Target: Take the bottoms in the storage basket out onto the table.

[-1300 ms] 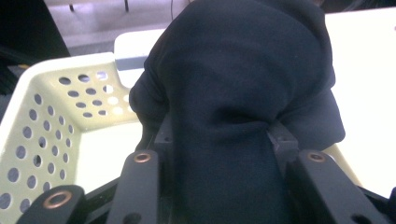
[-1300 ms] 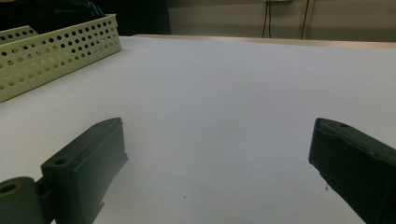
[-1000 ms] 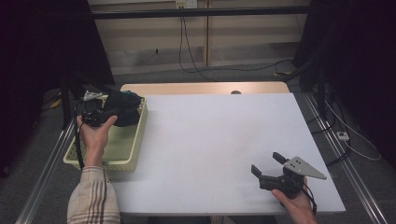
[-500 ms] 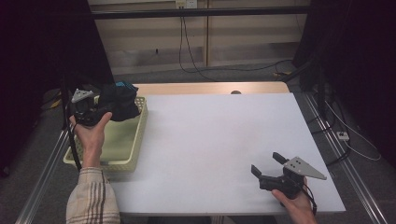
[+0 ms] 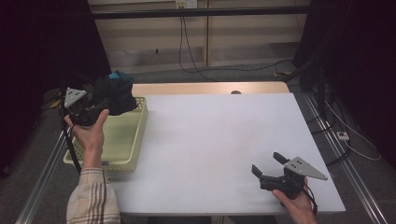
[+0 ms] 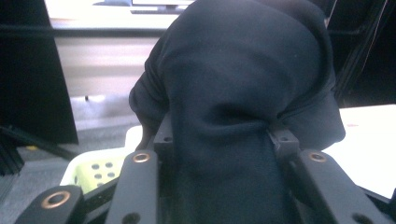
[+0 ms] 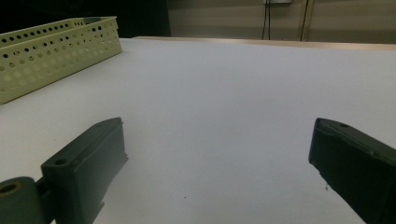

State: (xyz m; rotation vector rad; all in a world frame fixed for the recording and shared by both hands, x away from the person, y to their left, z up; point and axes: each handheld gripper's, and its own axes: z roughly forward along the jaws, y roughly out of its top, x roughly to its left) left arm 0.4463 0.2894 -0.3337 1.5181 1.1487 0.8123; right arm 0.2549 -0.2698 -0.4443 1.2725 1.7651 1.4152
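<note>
A bundle of dark navy cloth with a teal edge hangs over the far end of the pale green perforated basket at the table's left. My left gripper is shut on that cloth and holds it lifted above the basket. In the left gripper view the cloth bulges between the two black jaws, which pinch it at a fold. My right gripper rests on the white table near the front right corner, its jaws wide apart with bare tabletop between them.
The white table stretches between the basket and the right gripper. A wooden strip runs along its far edge. Cables hang behind the table, and metal rails flank both sides. The basket appears at the far left in the right gripper view.
My left hand has lifted the dark cloth up and out of the basket, drifting slightly left. The right gripper has stayed still.
</note>
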